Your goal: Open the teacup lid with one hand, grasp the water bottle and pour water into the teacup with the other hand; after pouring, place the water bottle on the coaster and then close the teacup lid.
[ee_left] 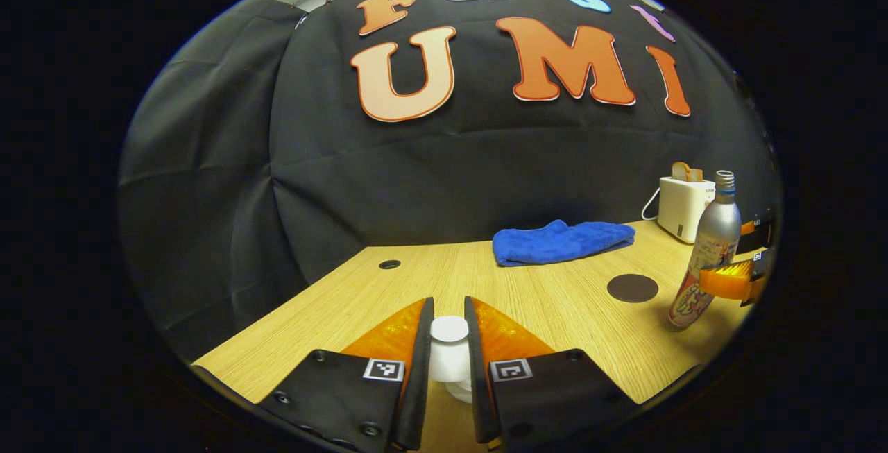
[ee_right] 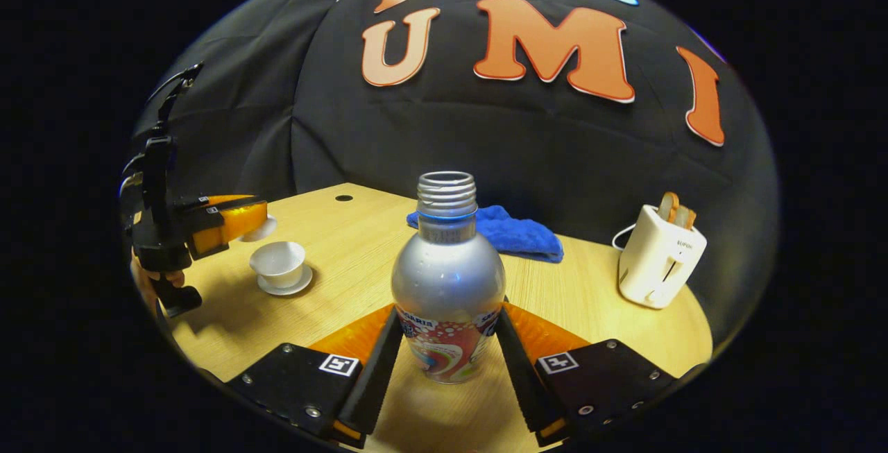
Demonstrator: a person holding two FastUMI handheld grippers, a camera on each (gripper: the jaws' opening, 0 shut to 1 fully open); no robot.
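Right claw point(ee_right: 447, 359) grips the upright water bottle point(ee_right: 448, 286) low on its body, cap off, lifted just clear of the bench point(ee_right: 347, 231). Its pour target, the open teacup point(ee_right: 279, 263), sits off to its left. Beside that, left claw point(ee_left: 449, 349) pinches the lid point(ee_left: 449, 345) aloft.

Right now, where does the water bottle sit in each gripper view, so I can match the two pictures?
Left gripper view: the water bottle stands at the far right edge, on the table, with the right gripper around its lower body.
Right gripper view: it stands bottom centre, uncapped, between that gripper's own fingers.
Shared landmark: the blue cloth lies behind the bottle at the table's back; the white toaster is near it too.
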